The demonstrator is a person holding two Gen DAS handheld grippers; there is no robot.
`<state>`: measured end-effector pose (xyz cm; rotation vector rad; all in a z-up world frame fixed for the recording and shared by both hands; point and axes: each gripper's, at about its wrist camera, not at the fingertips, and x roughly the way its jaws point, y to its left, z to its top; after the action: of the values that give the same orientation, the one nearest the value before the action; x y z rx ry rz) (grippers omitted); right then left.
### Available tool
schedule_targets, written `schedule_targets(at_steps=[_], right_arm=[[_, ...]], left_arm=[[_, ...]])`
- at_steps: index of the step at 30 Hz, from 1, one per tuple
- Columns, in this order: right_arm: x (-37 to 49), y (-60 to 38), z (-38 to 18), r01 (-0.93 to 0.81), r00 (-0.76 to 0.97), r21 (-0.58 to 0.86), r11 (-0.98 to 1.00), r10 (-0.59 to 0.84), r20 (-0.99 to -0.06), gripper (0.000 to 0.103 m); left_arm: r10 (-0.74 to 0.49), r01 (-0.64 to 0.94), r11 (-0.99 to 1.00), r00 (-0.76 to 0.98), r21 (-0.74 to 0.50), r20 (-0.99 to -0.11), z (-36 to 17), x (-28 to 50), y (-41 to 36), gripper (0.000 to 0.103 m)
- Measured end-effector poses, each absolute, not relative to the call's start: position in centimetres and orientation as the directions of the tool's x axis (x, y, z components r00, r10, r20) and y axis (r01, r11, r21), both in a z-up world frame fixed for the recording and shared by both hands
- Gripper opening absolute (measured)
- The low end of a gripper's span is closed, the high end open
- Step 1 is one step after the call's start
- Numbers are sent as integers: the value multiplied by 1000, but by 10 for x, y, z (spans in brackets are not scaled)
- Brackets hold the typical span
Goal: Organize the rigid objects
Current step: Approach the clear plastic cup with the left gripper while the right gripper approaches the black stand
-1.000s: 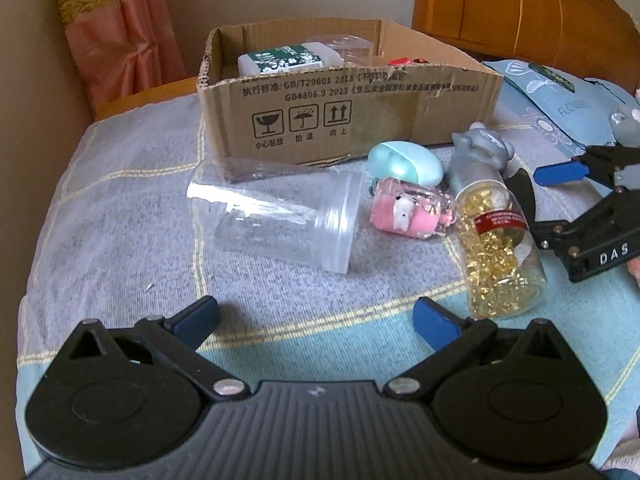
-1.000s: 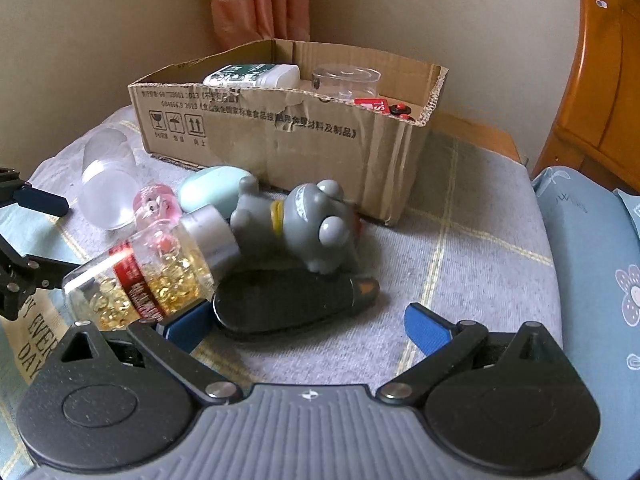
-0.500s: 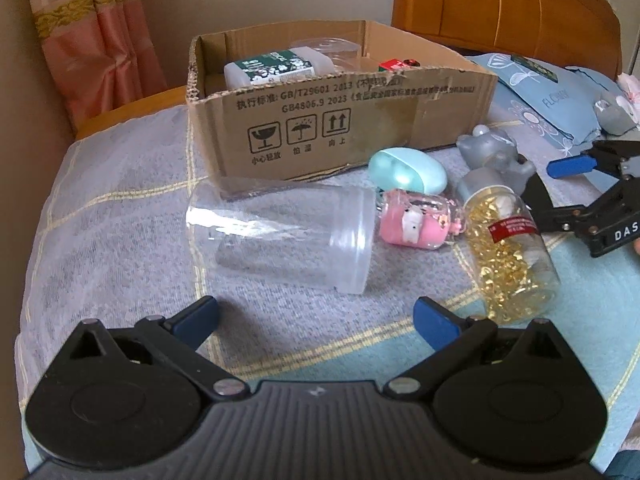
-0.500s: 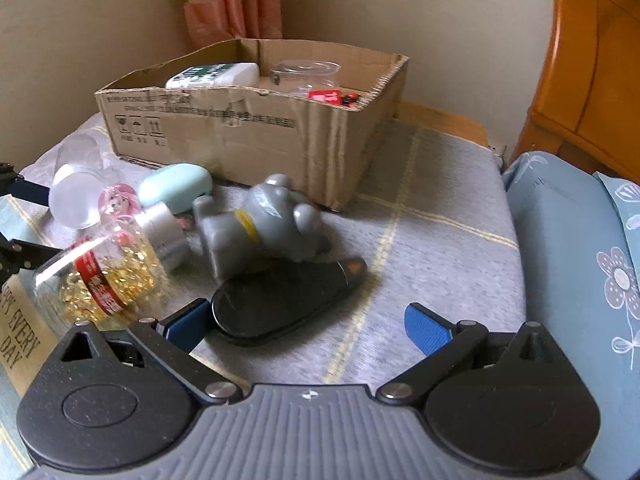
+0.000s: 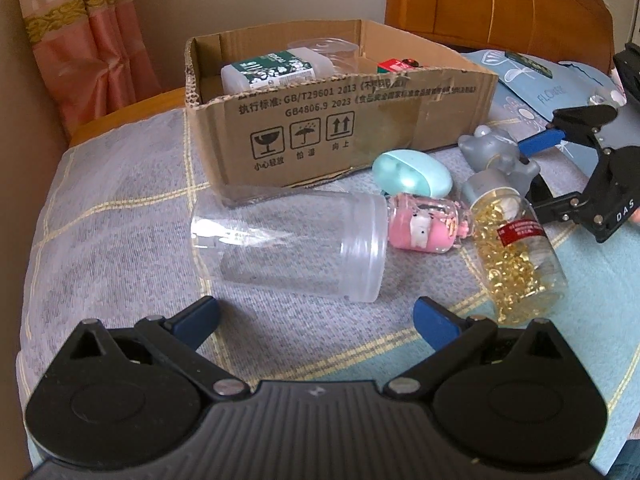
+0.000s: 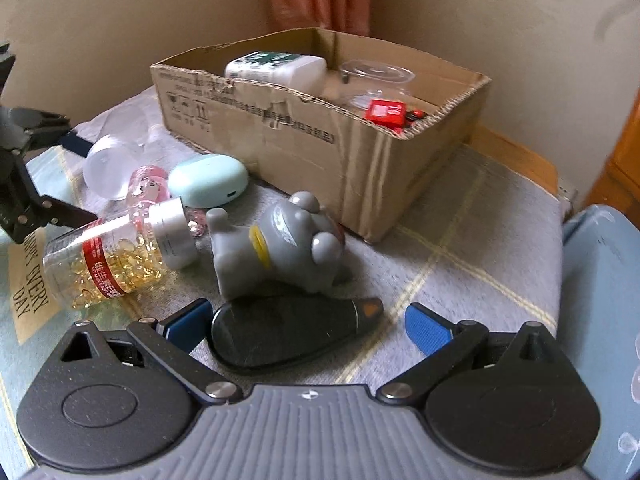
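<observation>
Both grippers spread, empty: left gripper [image 5: 316,314] faces the clear cup [image 5: 292,246] lying before the box [image 5: 340,120]; right gripper [image 6: 308,322] straddles the black case [image 6: 288,332]. Risk — the cup rolls when nudged.

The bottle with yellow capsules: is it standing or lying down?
Lying down. The capsule bottle rests on its side on the bed cover, its silver cap toward the grey toy.
</observation>
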<state>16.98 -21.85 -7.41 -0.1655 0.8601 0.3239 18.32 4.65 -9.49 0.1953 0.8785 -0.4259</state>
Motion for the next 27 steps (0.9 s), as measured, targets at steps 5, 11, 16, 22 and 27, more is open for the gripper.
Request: schedule_targets(at_steps=[5, 11, 16, 22, 27], right_arm=[[173, -213, -72, -395, 575, -12, 919, 237, -783, 103], [168, -209, -71, -404, 564, -10, 915, 240, -790, 101], [161, -208, -69, -385, 576, -13, 923, 229, -784, 94], [155, -204, -67, -387, 571, -13, 922, 229, -788, 92], [154, -200, -66, -400, 555, -11, 916, 233, -799, 93]], left_arm=[[-286, 450, 893, 555, -7, -781, -95, 188, 48, 103], [-299, 470, 883, 549, -7, -780, -95, 193, 51, 103], [-293, 460, 888, 555, -7, -778, -95, 200, 53, 103], [-287, 457, 889, 554, -3, -782, -95, 209, 53, 103], [-264, 441, 897, 563, 14, -783, -93, 210, 51, 102]])
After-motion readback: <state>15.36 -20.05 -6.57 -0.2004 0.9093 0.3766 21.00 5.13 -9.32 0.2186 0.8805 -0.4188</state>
